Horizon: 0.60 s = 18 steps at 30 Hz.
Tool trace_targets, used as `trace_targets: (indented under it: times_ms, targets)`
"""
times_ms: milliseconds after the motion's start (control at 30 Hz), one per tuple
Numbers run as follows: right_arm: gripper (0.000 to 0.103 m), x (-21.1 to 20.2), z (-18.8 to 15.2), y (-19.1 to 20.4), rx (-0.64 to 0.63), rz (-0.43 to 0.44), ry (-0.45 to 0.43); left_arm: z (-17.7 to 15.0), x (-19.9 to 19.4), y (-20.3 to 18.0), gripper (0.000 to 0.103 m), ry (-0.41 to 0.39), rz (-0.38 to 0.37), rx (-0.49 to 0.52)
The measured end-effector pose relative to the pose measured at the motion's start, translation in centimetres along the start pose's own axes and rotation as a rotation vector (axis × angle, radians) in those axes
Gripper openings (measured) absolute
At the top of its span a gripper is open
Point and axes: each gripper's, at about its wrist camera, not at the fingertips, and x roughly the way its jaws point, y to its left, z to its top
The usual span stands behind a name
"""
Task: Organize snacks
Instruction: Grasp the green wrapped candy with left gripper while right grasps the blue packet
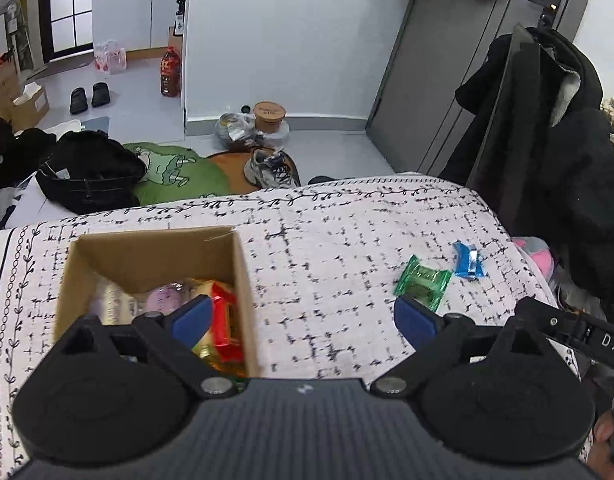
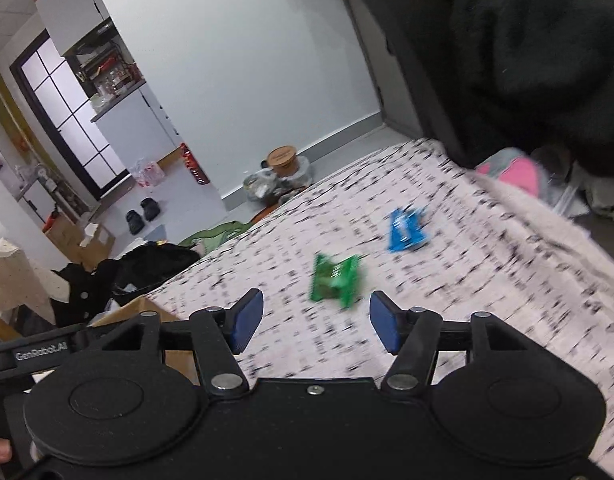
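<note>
A cardboard box [image 1: 243,280] stands on the patterned tablecloth [image 1: 327,248] at the left and holds several wrapped snacks, among them a red one [image 1: 225,320]. A green snack packet [image 1: 423,282] and a blue snack packet [image 1: 469,260] lie on the cloth at the right. My left gripper [image 1: 303,318] is open and empty, its left finger over the box. My right gripper [image 2: 315,320] is open and empty, just short of the green packet [image 2: 337,280]; the blue packet [image 2: 407,230] lies beyond. The box corner [image 2: 147,312] shows at its left.
A black coat on a chair [image 1: 567,160] stands at the table's right edge. Beyond the far edge the floor holds a black bag [image 1: 91,172], a green cushion [image 1: 179,176], a sneaker [image 1: 271,168] and a round tub [image 1: 269,116].
</note>
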Motion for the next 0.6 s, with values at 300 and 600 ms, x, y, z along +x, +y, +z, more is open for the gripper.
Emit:
trace_targets:
  times_ms: [300, 600]
  targets:
    - [0.059, 0.8, 1.3, -2.3, -0.016, -0.023, 0.004, 1.0, 1.5, -2.6, 0.096, -0.005, -0.011, 0.012]
    - [0.059, 2.4, 2.3, -4.0, -0.014, -0.054, 0.033, 1.7, 4.6, -5.5, 0.096, 0.033, -0.054, 0.048]
